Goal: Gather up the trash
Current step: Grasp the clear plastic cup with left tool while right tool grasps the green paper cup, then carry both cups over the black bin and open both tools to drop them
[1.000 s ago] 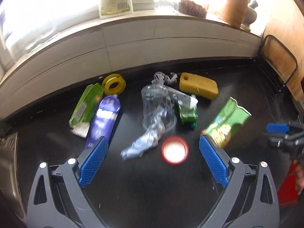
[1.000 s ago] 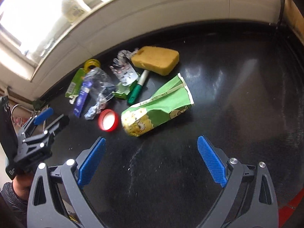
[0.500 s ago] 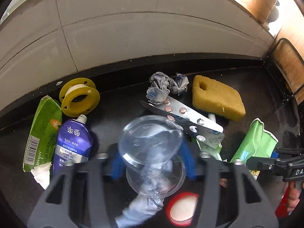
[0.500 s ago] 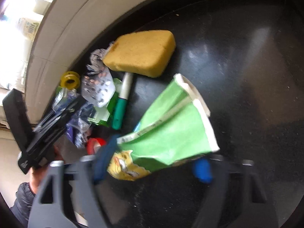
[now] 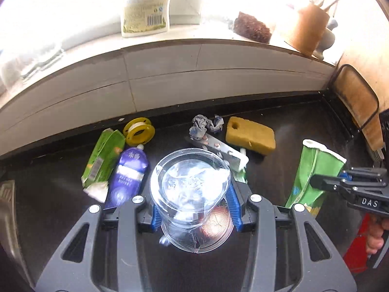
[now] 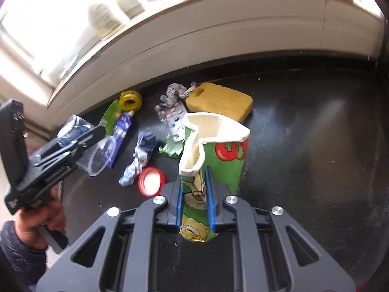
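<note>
We have the black counter (image 6: 304, 146) wide and bare to our right, while the back wall (image 5: 218, 85) closes off the far edge, so open room lies right and toward us. Our right gripper (image 6: 195, 202) is clenched on the green carton (image 6: 218, 160), whose long axis runs straight out from the jaws, torn mouth pointing away. Our left gripper (image 5: 193, 209) is clamped around the clear plastic cup (image 5: 192, 194), lifted with its axis also pointing forward. Both loads seem ready to carry off; no bin is in view. Left on the counter lie the sponge (image 5: 250, 136), purple tube (image 5: 128, 175), pill strip (image 5: 218, 146), red lid (image 6: 152, 181) and yellow spool (image 5: 138, 131).
</note>
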Demonstrator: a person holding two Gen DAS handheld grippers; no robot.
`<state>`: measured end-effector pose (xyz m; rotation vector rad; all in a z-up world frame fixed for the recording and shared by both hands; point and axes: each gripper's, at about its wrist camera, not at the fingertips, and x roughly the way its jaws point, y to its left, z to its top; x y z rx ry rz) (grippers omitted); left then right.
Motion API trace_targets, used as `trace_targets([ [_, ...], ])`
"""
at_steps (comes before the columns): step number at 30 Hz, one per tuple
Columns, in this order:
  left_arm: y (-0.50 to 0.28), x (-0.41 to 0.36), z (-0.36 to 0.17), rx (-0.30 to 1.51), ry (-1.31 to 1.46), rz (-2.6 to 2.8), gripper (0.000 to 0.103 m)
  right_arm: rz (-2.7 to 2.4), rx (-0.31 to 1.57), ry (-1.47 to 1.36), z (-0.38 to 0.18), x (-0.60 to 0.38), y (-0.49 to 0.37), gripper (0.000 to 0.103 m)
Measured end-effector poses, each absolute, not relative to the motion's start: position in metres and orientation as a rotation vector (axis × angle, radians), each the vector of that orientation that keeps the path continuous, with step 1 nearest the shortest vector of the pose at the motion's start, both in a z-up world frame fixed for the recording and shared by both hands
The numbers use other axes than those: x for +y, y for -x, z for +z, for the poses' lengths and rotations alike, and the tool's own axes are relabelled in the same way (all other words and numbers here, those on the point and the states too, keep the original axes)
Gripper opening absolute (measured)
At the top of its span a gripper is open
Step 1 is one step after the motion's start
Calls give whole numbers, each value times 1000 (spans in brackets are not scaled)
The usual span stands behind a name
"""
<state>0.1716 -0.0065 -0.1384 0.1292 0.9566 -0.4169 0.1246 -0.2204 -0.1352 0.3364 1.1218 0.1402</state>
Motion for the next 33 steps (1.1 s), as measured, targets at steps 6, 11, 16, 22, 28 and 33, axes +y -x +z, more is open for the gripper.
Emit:
trace_targets([
  [6, -113, 5, -118, 971, -125, -367, 42, 163, 1090, -246, -109, -216, -91, 16],
  [11, -78, 12, -118, 971, -118, -337, 42, 182, 1083, -201, -103, -213, -73, 16],
  [16, -49, 37, -109, 946, -89, -261, 42, 259, 1070, -125, -92, -185, -68, 16],
  [22, 9, 128, -105, 933, 49, -9, 42, 548, 1038, 26, -69, -73, -66, 16],
  [28, 118, 246, -132, 979, 216, 343, 42, 960, 1030, 189, -55, 92, -28, 16],
  [33, 231, 323, -173, 1037, 352, 628, 42, 1283, 1113, 308, -88, 223, 46, 16],
])
